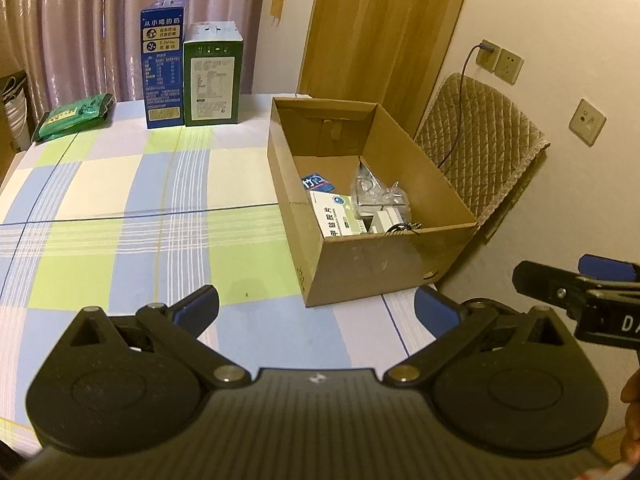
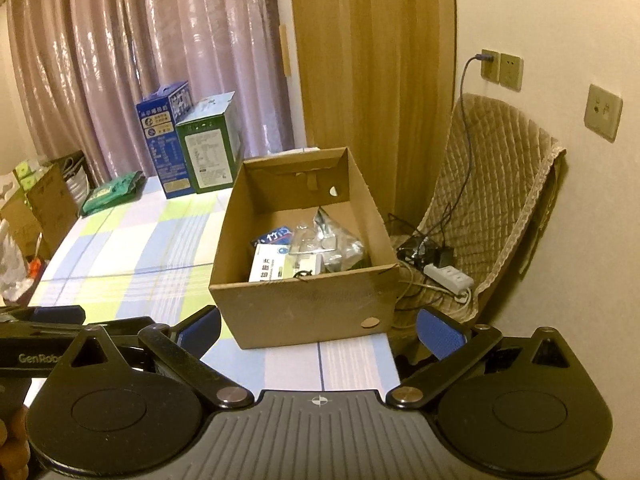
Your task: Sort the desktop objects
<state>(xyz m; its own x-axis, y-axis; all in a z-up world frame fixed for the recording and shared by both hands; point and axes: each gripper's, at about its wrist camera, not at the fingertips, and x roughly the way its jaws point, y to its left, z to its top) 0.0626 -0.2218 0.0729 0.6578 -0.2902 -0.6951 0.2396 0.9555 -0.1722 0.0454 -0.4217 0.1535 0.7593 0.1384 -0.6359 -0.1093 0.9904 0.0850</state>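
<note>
An open cardboard box [image 1: 372, 264] [image 2: 304, 308] stands on the checked tablecloth at the table's right edge. Inside lie a white medicine carton [image 1: 334, 216] [image 2: 268, 266], a blue packet [image 1: 316, 182] [image 2: 274, 236] and a clear plastic bag of small parts [image 1: 374, 190] [image 2: 326, 246]. My left gripper [image 1: 316, 312] hovers open and empty over the cloth in front of the box. My right gripper [image 2: 318, 330] is open too, empty, just short of the box's near wall. The right gripper [image 1: 576, 284] shows at the right of the left wrist view, and the left gripper [image 2: 48, 316] at the left of the right wrist view.
A blue carton [image 1: 164, 64] [image 2: 166, 144] and a green carton [image 1: 214, 80] [image 2: 210, 148] stand at the table's far edge, with a green packet [image 1: 74, 116] [image 2: 114, 192] to their left. A padded chair [image 1: 476, 148] [image 2: 492, 200] holding a power strip [image 2: 448, 276] stands right of the table.
</note>
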